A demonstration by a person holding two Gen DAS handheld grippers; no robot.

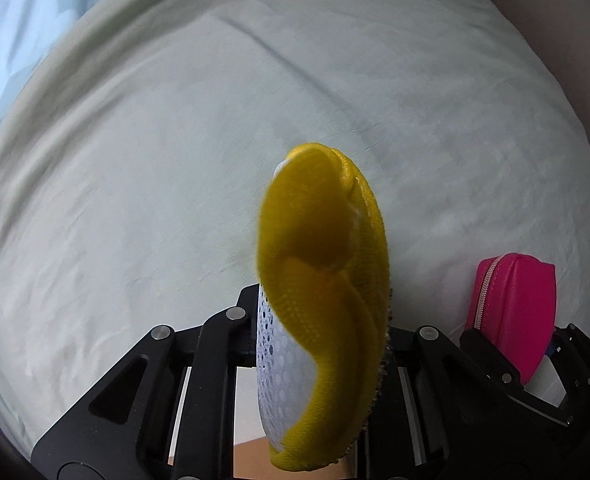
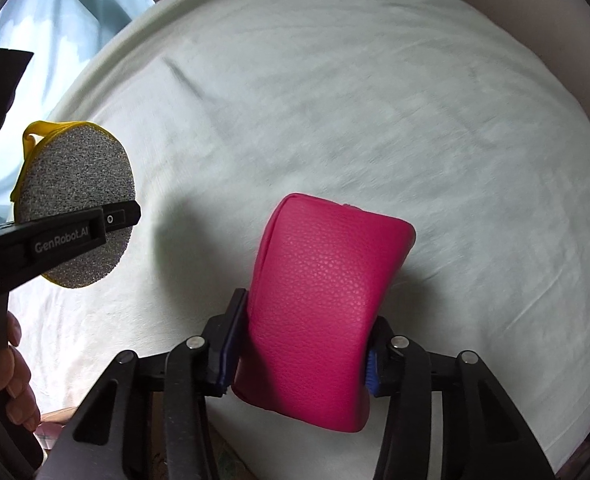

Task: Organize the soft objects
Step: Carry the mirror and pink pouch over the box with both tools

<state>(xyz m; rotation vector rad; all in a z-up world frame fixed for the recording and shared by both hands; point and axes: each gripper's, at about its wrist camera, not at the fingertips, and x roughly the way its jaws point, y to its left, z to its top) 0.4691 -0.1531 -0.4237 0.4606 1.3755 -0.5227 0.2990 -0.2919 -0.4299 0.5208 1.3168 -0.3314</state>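
Tongs are squeezing soft things over the pale sheet. The left gripper is pinching a round yellow sponge between its fingers, holding it up on its edge above the sheet. The sponge is showing a grey scratchy side in the right view. Just beside it, the right gripper is clamping a pink pouch, its fingers pressing on both sides. The pouch's zipper is showing in the left view.

Soft, even daylight fills both views, brightest at the far left. The pink pouch casts a soft shadow leftward onto the pale sheet. Fisheye bending curves the edges, corners vignette dark, and fabric texture looks slightly blurred.
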